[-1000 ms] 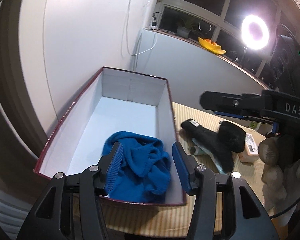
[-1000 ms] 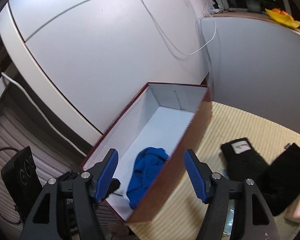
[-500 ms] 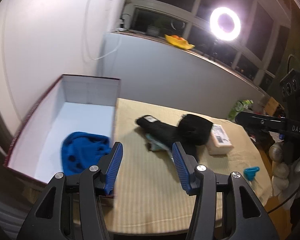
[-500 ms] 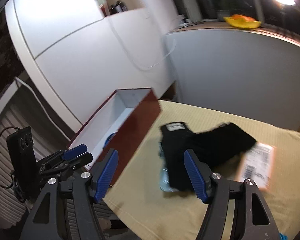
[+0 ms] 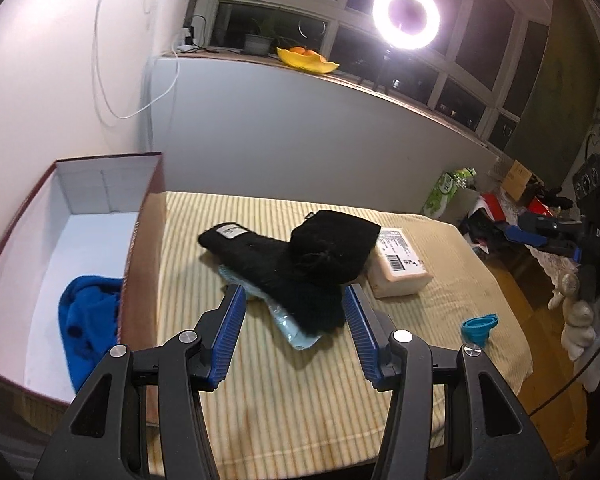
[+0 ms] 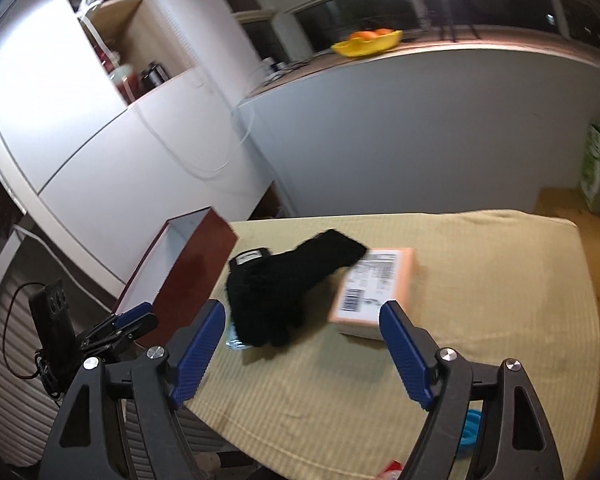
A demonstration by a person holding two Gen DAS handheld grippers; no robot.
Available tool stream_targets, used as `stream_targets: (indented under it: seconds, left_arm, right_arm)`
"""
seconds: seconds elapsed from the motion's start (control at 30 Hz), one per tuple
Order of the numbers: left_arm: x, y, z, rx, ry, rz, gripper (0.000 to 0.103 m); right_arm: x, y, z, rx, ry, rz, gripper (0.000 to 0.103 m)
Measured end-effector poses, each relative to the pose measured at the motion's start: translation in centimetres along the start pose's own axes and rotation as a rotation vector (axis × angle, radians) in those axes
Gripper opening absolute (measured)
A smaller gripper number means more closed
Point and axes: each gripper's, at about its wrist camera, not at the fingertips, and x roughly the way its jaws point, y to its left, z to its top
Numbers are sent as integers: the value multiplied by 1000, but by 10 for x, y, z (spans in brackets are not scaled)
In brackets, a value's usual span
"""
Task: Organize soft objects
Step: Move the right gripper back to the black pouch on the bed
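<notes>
A dark red box with a white inside stands at the table's left and holds a blue knit garment. Black knit gloves and a black hat lie piled mid-table over a light blue packet; the pile also shows in the right wrist view. My left gripper is open and empty, above the table just in front of the pile. My right gripper is open and empty, nearer the table's front edge. The box shows in the right wrist view.
A pink parcel with a barcode label lies right of the pile. A small blue funnel sits near the table's right edge. A ring light and a yellow bowl stand on the sill behind.
Both grippers have swung right, away from the box and toward the black pile. The blue garment stays in the box. Both grippers remain open.
</notes>
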Motion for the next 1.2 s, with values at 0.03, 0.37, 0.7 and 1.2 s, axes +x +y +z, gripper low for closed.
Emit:
stream_targets:
  seconds: [0.03, 0.37, 0.7, 1.2]
  left_arm:
    - [2, -1, 2, 2, 2, -1, 50]
    - [17, -5, 12, 2, 8, 6, 50]
    - [-2, 2, 11, 20, -33, 47, 50]
    - [2, 13, 12, 9, -40, 44, 50]
  right_arm:
    - [-4, -7, -1, 8, 0, -6, 76]
    - [22, -24, 29, 12, 67, 24, 46]
    - [156, -17, 84, 32, 277, 9, 28]
    - [266, -54, 92, 197, 473, 56, 26]
